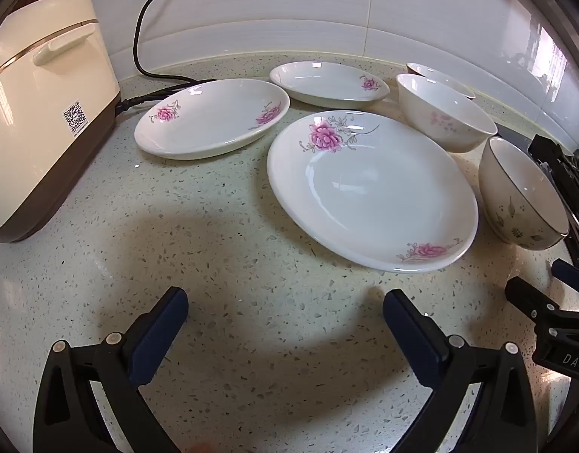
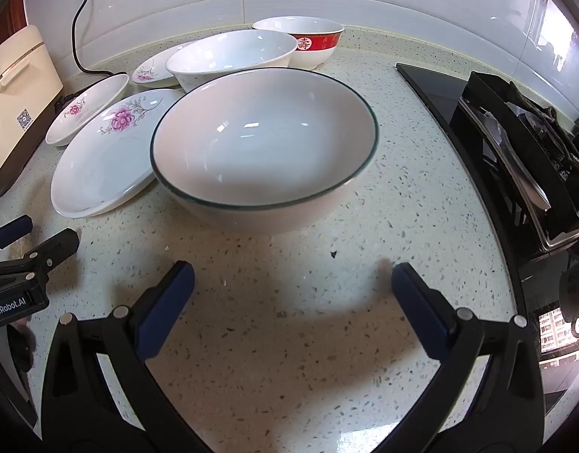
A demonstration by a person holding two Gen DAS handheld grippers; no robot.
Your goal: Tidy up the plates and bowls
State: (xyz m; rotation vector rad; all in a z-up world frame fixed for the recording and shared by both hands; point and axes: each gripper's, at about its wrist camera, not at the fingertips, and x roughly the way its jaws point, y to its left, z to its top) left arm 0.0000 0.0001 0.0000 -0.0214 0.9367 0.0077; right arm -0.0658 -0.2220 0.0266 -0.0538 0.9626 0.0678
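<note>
At the far left of the speckled countertop we see a cream rice cooker, its black power cord running up the tiled wall. Just right of it lies a shallow plate with two pink flowers; a smaller floral plate sits behind it, and the largest floral plate lies nearer us. All three hold nothing. Further right stand the bowls: a pink-patterned bowl, a bowl behind it that we think is the red-banded one, though only its rim shows here, and a green-rimmed bowl with leaf sprigs. Each interior we can see is bare.

Our left gripper hangs over bare counter short of the large plate, jaws spread wide with nothing between them. Our right gripper is likewise wide apart and unloaded, facing the green-rimmed bowl, whose rim overlaps the large plate's edge. At the far right sits a black gas hob.
</note>
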